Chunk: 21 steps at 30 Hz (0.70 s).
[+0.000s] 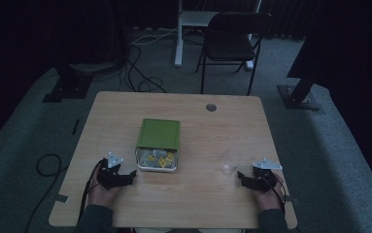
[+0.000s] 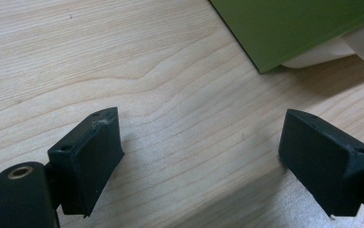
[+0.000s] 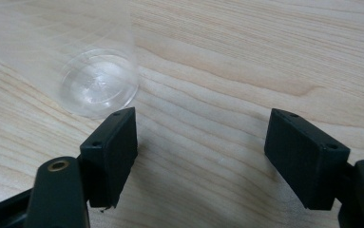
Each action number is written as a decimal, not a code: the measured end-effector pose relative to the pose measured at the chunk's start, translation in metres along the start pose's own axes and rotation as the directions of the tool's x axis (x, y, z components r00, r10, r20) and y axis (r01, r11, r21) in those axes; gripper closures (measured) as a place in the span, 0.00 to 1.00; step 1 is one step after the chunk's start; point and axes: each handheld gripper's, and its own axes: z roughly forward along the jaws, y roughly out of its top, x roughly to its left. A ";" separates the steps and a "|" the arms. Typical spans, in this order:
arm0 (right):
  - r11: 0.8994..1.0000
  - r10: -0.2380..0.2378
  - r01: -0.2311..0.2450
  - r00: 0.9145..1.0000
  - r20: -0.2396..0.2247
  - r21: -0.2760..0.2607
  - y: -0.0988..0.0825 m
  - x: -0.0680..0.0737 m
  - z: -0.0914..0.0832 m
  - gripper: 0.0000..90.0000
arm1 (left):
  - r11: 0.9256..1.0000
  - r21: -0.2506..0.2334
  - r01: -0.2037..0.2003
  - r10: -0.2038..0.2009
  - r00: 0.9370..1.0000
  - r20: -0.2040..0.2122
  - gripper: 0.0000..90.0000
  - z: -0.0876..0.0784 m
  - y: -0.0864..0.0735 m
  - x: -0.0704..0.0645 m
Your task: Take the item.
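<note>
A clear box with a green lid (image 1: 159,133) stands mid-table, with yellow-labelled packets (image 1: 160,160) visible through its front wall. A clear plastic cup (image 1: 230,161) stands upright to its right. My left gripper (image 1: 125,177) rests on the table just left of the box's front corner, jaws wide open over bare wood (image 2: 203,137); the green lid's corner (image 2: 293,28) lies ahead of it. My right gripper (image 1: 244,178) sits low at the front right, open and empty (image 3: 201,142), with the cup's base (image 3: 96,88) just beyond its left pad (image 3: 115,152).
The wooden table (image 1: 183,204) has a round cable grommet (image 1: 211,107) near its far edge. A black folding chair (image 1: 232,41) and a white desk leg (image 1: 178,34) stand beyond it on grey carpet. Cables (image 1: 47,165) trail off the left side.
</note>
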 end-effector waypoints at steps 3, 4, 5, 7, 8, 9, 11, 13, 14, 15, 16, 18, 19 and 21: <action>1.000 0.000 0.000 1.000 0.000 0.000 0.000 0.000 0.000 0.29 | 1.000 0.002 -0.001 0.001 1.000 0.000 0.18 0.000 0.000 0.000; 1.000 0.000 0.000 1.000 0.000 0.000 0.000 0.000 0.000 0.29 | 1.000 0.002 -0.001 0.001 1.000 0.000 0.18 0.000 0.000 0.000; 1.000 0.000 0.000 1.000 0.000 0.000 0.000 0.000 0.000 0.29 | 1.000 -0.001 0.000 0.000 1.000 0.001 0.18 0.000 0.000 0.000; 1.000 0.001 -0.001 1.000 0.000 0.000 0.000 0.000 0.000 0.29 | 1.000 -0.006 0.000 0.000 1.000 0.002 0.18 0.000 -0.001 0.000; 1.000 0.001 -0.001 1.000 0.000 0.000 0.000 0.000 0.000 0.29 | 1.000 -0.006 0.000 0.000 1.000 0.002 0.18 0.000 -0.001 0.000; 1.000 0.000 0.000 1.000 0.000 0.000 0.000 0.000 0.000 0.29 | 1.000 -0.003 -0.001 0.001 1.000 0.003 0.18 0.000 -0.001 0.000; 1.000 0.000 0.000 1.000 0.000 0.000 0.000 0.000 0.000 0.29 | 1.000 -0.002 -0.003 0.003 1.000 0.005 0.18 0.000 -0.001 0.000; 1.000 0.000 0.000 1.000 0.000 0.000 0.000 0.000 0.000 0.29 | 1.000 -0.004 -0.006 0.006 1.000 0.007 0.18 0.000 -0.001 0.001; 1.000 0.000 0.000 1.000 0.000 0.000 0.000 0.000 0.000 0.29 | 1.000 -0.004 -0.006 0.006 1.000 0.007 0.17 0.000 -0.001 0.001; 1.000 0.000 0.000 1.000 0.000 0.000 0.000 0.000 0.000 0.29 | 1.000 -0.004 -0.006 0.006 1.000 0.007 0.17 0.000 -0.001 0.001; 1.000 0.000 0.000 1.000 0.000 0.000 0.000 0.000 0.000 0.29 | 1.000 -0.006 -0.016 0.016 1.000 0.018 0.17 -0.001 -0.002 0.001; 1.000 0.000 0.000 1.000 0.000 0.000 0.000 0.000 0.000 0.29 | 1.000 0.001 -0.016 0.016 1.000 0.017 0.17 -0.002 -0.001 0.001; 1.000 0.000 0.000 1.000 0.000 0.000 0.000 0.000 0.000 0.29 | 1.000 0.006 -0.015 0.015 1.000 0.016 0.18 -0.002 -0.001 0.001; 1.000 0.000 0.000 1.000 0.000 0.000 0.000 0.000 0.000 0.29 | 1.000 0.013 -0.014 0.014 1.000 0.015 0.18 -0.003 0.000 0.001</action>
